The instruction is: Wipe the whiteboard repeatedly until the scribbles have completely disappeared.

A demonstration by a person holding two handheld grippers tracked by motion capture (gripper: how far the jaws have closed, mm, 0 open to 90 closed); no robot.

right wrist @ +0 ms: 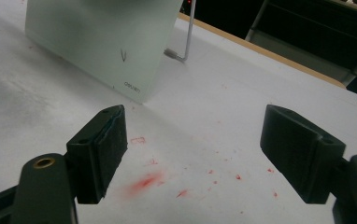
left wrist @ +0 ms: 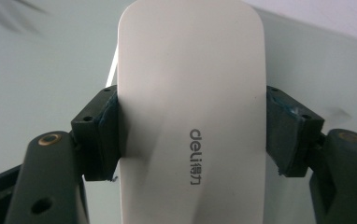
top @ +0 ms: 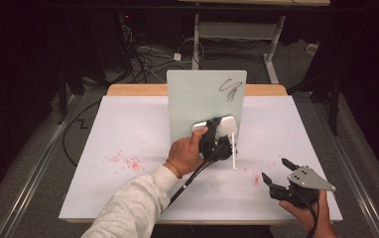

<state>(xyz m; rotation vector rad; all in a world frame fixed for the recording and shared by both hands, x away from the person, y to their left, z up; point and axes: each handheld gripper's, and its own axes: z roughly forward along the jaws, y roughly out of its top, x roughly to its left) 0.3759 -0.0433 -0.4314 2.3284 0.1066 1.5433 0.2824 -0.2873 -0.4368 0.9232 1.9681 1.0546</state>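
Our left gripper (top: 216, 130) clamps the white rounded plastic eraser (top: 225, 125) flat against the upright pale whiteboard (top: 202, 96), black scribble (top: 230, 88) above; right gripper (top: 277, 173) gapes idle.

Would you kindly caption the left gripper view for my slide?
Left gripper clamps a white eraser against the pale whiteboard.
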